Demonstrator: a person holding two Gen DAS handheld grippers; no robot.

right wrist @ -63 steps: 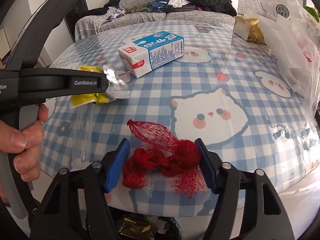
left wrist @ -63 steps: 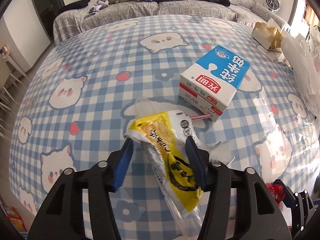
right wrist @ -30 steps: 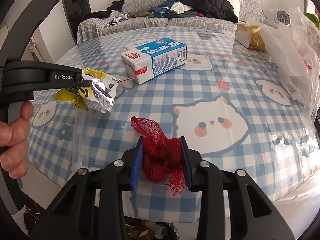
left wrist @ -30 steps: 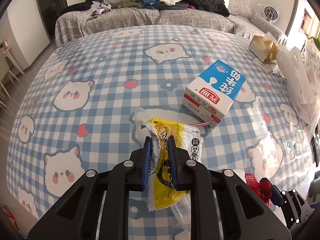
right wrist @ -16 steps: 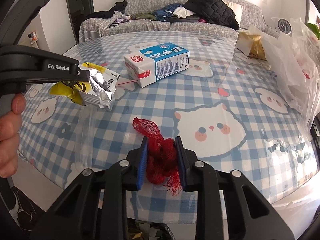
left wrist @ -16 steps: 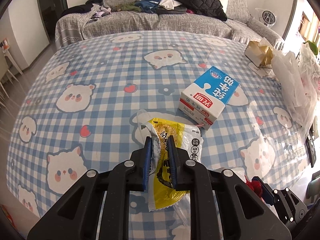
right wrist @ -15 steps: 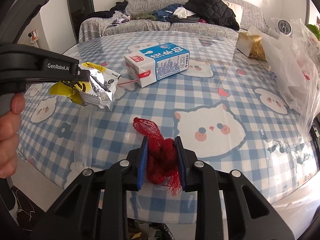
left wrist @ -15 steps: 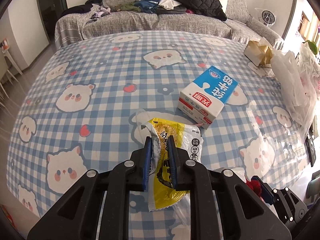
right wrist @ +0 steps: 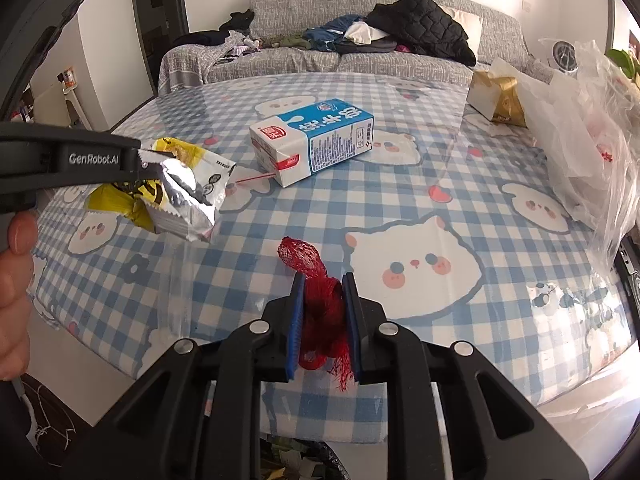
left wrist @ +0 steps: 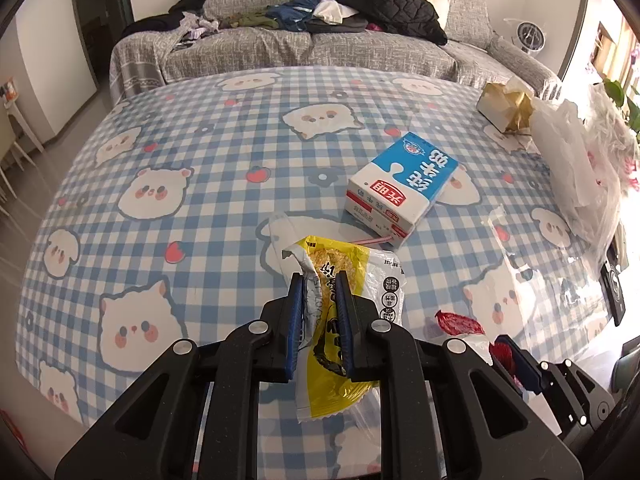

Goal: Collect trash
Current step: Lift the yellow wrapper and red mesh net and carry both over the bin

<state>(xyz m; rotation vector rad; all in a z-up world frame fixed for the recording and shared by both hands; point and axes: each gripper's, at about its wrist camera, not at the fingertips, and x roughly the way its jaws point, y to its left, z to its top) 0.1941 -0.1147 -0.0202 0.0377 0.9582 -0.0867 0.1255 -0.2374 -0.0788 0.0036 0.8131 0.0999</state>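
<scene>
Gripping a yellow snack wrapper point(left wrist: 340, 320), left claw point(left wrist: 320, 304) is clamped shut on it, wrapper lifted off the worktop point(left wrist: 200, 168), silver inside showing in the right wrist view. Right claw point(right wrist: 322, 308) has just been closing and now pinches a red mesh net bag point(right wrist: 316, 300) near the worktop's front edge; one end of the net sticks out ahead of the jaws, frayed strands hang below. Milk carton point(left wrist: 404, 188) lies on its side mid-worktop, pink straw point(left wrist: 378, 239) poking out of its near end; contents not visible. Gold-and-white tissue box point(right wrist: 496, 96) at the far right edge. Clear plastic bags point(right wrist: 580, 128) piled at the right, cut off by the frame, contents hard to make out. Dark bin point(right wrist: 296, 460) under the front edge, only a sliver seen, some crumpled stuff inside. Person's hand point(right wrist: 14, 288) on the left claw handle, partly cropped. Sofa point(left wrist: 320, 40) behind, heaped with clothes.
</scene>
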